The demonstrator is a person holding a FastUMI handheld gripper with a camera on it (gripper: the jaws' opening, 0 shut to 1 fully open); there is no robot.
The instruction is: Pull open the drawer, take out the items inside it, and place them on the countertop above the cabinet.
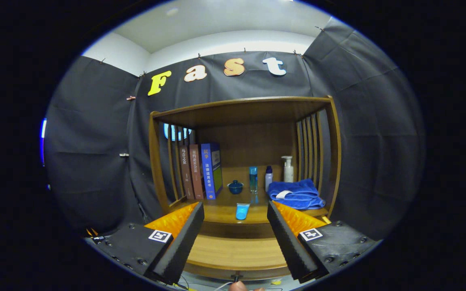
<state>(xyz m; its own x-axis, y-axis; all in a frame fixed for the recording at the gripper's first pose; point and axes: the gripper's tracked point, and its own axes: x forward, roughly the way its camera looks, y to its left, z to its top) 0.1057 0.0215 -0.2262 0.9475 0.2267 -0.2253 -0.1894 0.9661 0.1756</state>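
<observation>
**Gripper spread wide before the wooden cabinet, nothing between its fingers**

You are facing a wooden cabinet (245,161) set against black cloth walls, with a pale wall and ceiling above the cloth. Your gripper (236,238) hangs in front of it with its fingers (184,238) set well apart and clear of everything.

Take the cabinet as your landmark. Its countertop (225,212) is a smooth, glossy wood shelf under a wooden roof, with slatted sides to left and right and a solid wood back. Against the left slats three books (200,171) stand upright. Near the middle of the back sit a small dark blue bowl (235,187) and a tall blue bottle (253,179), with a smaller white bottle (268,178) and a white pump bottle (288,169) just to the right. A folded blue towel (295,194) lies by the right slats. A light blue tube (242,211) lies near the counter's front edge, directly ahead between your fingers.

Below the counter's front lip, the drawer (237,252) shows as a broad wood panel between and beneath your fingers, with a small dark knob (236,277) at its lower edge; you cannot tell its contents from here.

Open counter remains at the front, left of the tube and between tube and towel. A fingertip (238,286) shows beneath the knob.
</observation>
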